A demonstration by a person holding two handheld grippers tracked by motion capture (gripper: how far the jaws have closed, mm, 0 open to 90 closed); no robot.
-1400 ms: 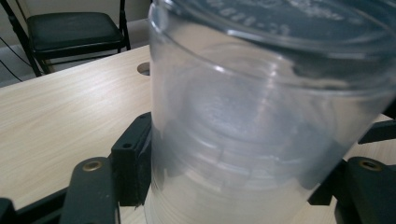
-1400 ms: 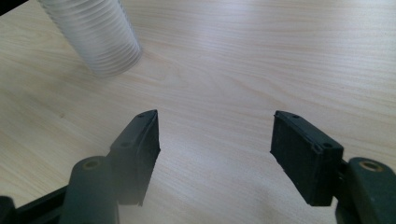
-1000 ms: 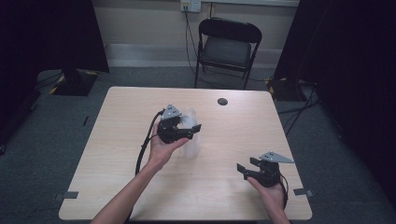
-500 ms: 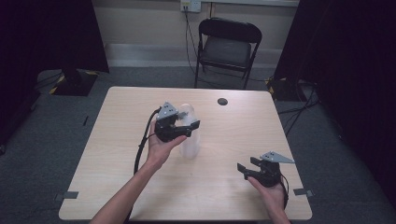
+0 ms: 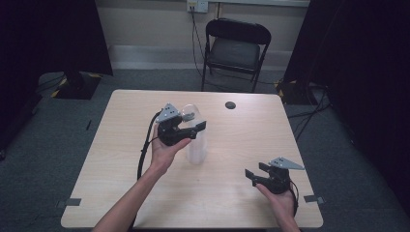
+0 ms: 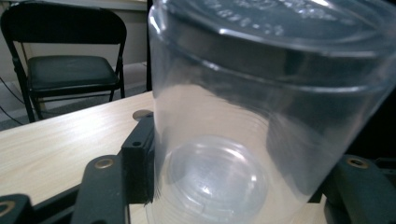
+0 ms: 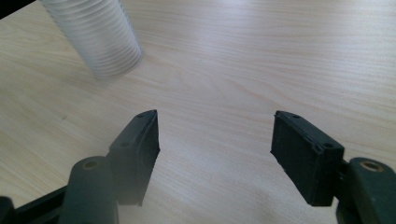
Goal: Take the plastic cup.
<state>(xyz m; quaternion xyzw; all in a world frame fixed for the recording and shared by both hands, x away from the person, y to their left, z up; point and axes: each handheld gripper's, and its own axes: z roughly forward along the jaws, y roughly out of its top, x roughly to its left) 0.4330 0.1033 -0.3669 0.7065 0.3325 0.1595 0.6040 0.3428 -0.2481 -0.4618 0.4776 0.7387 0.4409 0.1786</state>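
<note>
Jaws of the left gripper clamp a clear plastic cup near its upper part; the cup stands upright near the middle of the wooden table. Farther right, a small dark disc lies near the far edge. The right gripper, held near the front right corner, is spread wide with nothing between its jaws.

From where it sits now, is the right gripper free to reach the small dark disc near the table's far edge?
Probably yes: the right gripper is open and empty, and bare table lies between it and the disc.
</note>
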